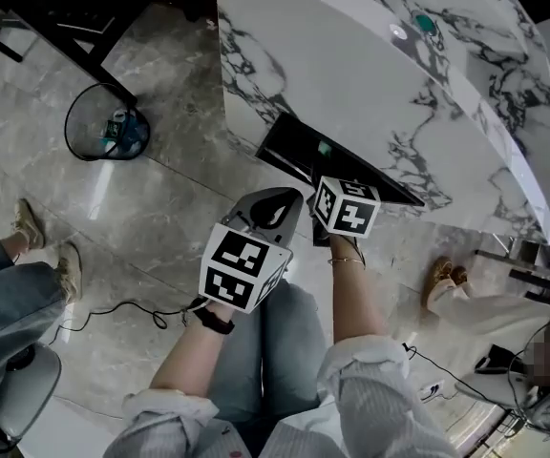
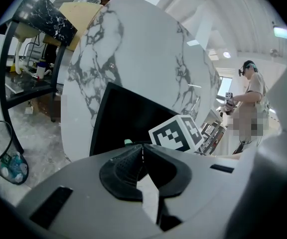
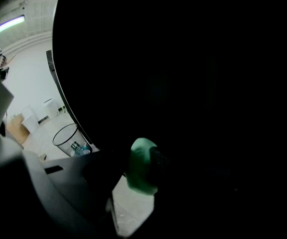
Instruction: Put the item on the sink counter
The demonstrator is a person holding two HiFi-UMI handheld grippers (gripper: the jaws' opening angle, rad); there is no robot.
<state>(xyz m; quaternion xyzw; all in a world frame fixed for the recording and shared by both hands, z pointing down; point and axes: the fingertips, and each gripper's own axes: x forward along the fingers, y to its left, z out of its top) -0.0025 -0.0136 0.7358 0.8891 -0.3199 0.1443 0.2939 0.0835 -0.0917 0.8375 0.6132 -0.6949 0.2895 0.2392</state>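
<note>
A white marble sink counter (image 1: 351, 65) has a dark opening (image 1: 304, 146) in its side. My right gripper (image 1: 328, 168) reaches into that opening, where a small pale green item (image 1: 325, 147) shows. In the right gripper view, the green item (image 3: 142, 166) sits between the fingertips of the right gripper (image 3: 136, 172) and lies against the right pad. The dark hides whether both pads press on it. My left gripper (image 1: 289, 198) hangs just left of the right one, outside the opening. Its jaws meet with nothing between them in the left gripper view (image 2: 142, 149).
A wire waste bin (image 1: 103, 127) with bottles stands on the marble floor at left. A teal thing (image 1: 424, 22) lies on the countertop. Another person's feet (image 1: 29, 222) are at left, more shoes (image 1: 445, 275) at right, and a cable (image 1: 122, 308) crosses the floor.
</note>
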